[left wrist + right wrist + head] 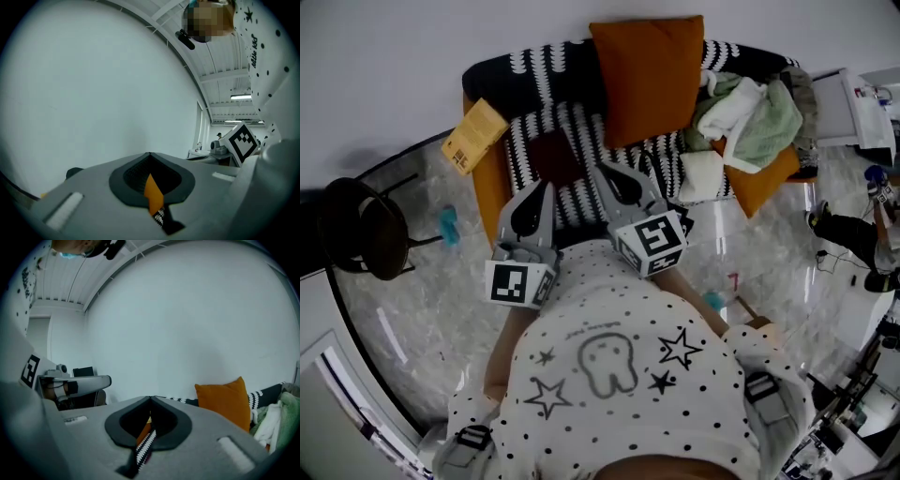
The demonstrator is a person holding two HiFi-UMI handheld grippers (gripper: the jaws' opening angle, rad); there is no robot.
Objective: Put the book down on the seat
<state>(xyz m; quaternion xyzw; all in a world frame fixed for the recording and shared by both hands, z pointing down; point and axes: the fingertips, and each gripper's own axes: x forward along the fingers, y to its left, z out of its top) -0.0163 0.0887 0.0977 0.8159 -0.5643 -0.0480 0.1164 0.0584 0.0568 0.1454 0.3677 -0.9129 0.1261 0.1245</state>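
While flat on seat (577, 193), dark book (555, 155).

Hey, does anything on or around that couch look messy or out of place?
The yellow book lies askew on the orange armrest, seemingly overhanging its outer edge. Clothes are heaped in a crumpled pile at the right end of the seat.

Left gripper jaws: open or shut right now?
Shut. In its own view the left gripper shows both jaws meeting at the tips, nothing held between them.
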